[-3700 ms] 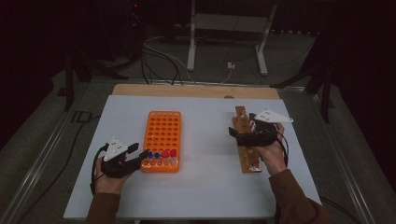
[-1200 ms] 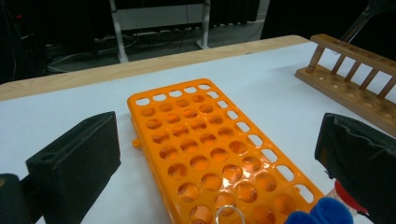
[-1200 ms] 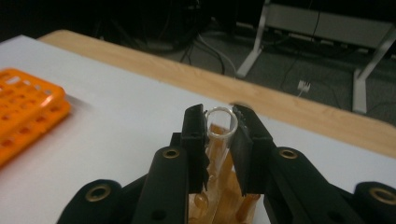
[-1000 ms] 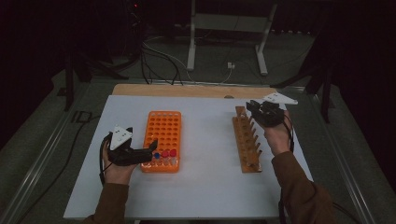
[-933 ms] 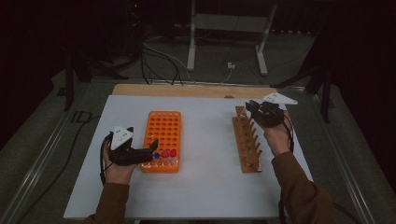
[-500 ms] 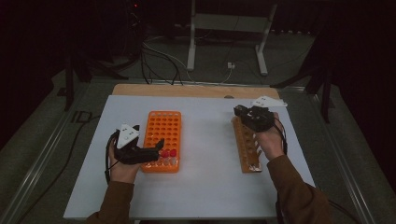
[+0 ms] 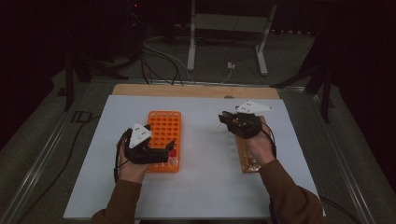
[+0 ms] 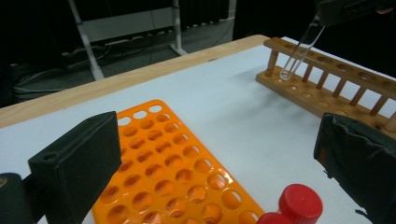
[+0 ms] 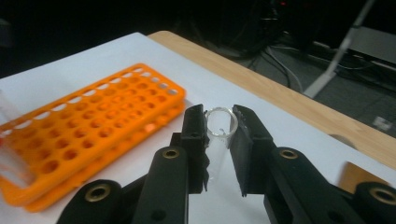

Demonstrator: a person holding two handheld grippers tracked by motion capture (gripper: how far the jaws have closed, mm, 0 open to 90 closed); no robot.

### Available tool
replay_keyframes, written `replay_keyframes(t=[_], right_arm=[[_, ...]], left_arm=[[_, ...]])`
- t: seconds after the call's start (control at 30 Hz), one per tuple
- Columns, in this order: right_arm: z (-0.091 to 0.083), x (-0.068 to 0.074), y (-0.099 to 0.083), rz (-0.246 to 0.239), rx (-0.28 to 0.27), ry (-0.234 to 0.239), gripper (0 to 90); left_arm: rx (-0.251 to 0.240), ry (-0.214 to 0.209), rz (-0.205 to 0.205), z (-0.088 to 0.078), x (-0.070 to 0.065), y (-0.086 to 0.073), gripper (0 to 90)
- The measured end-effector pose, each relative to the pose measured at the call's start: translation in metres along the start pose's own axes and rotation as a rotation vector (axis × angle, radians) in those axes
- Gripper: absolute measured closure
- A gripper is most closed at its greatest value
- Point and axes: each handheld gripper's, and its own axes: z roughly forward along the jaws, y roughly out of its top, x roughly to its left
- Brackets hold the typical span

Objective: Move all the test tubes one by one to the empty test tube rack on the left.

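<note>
In right claw [image 9: 218, 128] | clear round glass tube [image 9: 217, 140] | pinched

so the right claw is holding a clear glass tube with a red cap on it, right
Not quite: the right claw does hold a clear glass tube, but the tube is uncapped. The right gripper view shows its open rim between the jaws. The red caps stand at the orange rack.

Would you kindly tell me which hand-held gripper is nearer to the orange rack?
The left. The left hand-held gripper sits over the orange rack's near end, by the red caps. The right hand-held gripper, holding a clear tube, hangs above the bare mat between the racks.
</note>
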Motion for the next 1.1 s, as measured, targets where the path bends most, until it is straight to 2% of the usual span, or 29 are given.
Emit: replay_keyframes(t=[0.4, 0.57, 0.9, 1.1], right_arm=[[0.006, 0.028, 0.008, -0.034, 0.011, 0.092, 76.4], [0.007, 0.038, 0.010, -0.033, 0.016, 0.125, 76.4], [0.009, 0.053, 0.013, -0.041, 0.022, 0.178, 76.3], [0.010, 0.063, 0.015, -0.044, 0.026, 0.215, 76.3]], left_arm=[[-0.006, -0.056, 0.020, 0.013, -0.017, 0.009, 3.7], [0.002, -0.074, 0.037, 0.019, -0.025, 0.012, 4.2], [-0.006, -0.075, 0.060, 0.026, -0.038, 0.017, 7.7], [0.003, -0.081, 0.068, 0.032, -0.043, 0.018, 19.7]])
